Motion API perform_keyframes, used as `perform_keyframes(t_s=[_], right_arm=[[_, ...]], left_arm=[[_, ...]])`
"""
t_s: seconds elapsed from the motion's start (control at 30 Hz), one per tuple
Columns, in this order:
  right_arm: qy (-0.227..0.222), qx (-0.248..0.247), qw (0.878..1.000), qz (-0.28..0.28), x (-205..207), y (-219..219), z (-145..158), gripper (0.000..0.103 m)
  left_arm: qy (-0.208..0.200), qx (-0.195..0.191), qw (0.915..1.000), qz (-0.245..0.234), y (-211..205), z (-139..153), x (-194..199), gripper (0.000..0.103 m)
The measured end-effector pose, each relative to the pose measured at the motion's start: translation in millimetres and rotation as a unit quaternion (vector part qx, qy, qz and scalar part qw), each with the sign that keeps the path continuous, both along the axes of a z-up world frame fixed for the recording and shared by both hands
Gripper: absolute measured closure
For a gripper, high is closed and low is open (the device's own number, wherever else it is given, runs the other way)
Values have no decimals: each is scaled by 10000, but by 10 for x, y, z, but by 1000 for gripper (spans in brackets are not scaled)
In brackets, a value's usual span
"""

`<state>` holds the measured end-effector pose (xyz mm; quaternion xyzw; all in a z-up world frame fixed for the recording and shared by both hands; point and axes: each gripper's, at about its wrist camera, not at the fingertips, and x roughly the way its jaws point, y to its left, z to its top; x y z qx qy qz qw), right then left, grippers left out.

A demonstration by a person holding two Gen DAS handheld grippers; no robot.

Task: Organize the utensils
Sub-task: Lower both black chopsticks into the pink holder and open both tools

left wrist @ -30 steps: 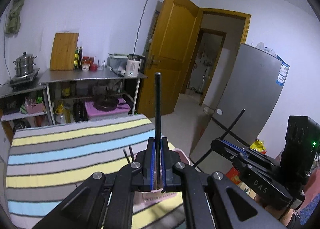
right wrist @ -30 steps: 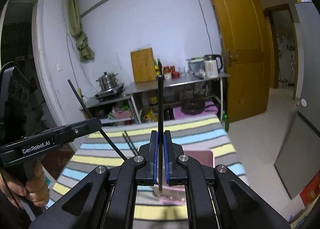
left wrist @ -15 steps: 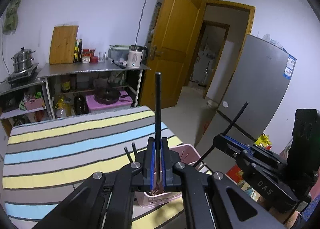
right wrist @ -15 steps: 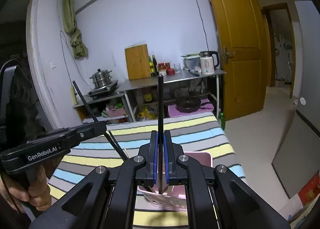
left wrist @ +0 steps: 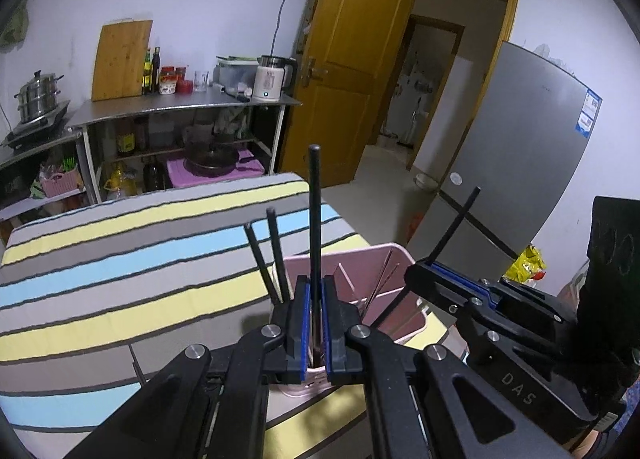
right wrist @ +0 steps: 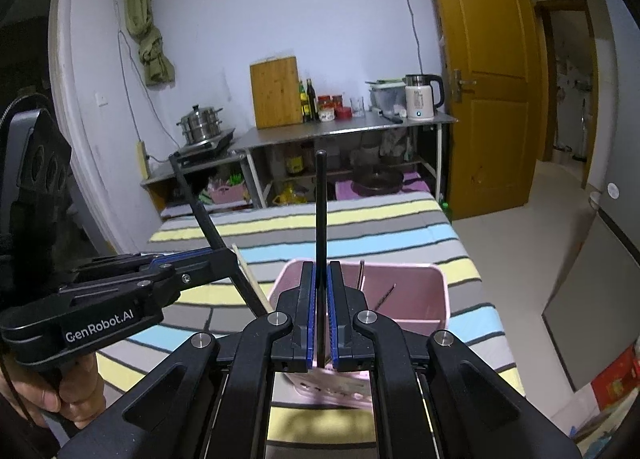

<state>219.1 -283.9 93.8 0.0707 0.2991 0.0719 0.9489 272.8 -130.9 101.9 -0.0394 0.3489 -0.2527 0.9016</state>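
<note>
A pink plastic utensil holder (left wrist: 394,259) (right wrist: 432,287) stands near the front edge of the striped table. My left gripper (left wrist: 315,323) is shut on a black chopstick (left wrist: 315,219) that points upright over the holder's left compartment. My right gripper (right wrist: 321,315) is shut on another black chopstick (right wrist: 321,219), also upright over the holder. Two more black chopsticks (left wrist: 276,255) stick up from the holder's left side. Thin metal utensils (left wrist: 382,279) lean inside the holder. Each gripper shows in the other's view, the right one (left wrist: 460,279) and the left one (right wrist: 200,259).
The table wears a striped cloth (left wrist: 120,259). Behind it stands a metal shelf (left wrist: 180,107) with a kettle, bottles, cutting board and pans. A grey fridge (left wrist: 520,159) and an open wooden door (left wrist: 348,71) are to the right.
Both grippers have come down and forward with their chopsticks, so the pink holder now sits closer and directly beneath them. Both stay shut.
</note>
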Motion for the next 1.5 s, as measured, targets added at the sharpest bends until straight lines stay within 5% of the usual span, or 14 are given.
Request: perform_keyframes(t_s=[0.6, 1.5], right_arm=[[332, -66, 9994, 12, 20, -11, -172, 94], [-29, 129, 9997, 186, -654, 185, 32, 86]], left_arm=[[235, 160, 9996, -62, -33, -169, -12, 96], [-173, -32, 9989, 425, 628, -70, -1006, 92]])
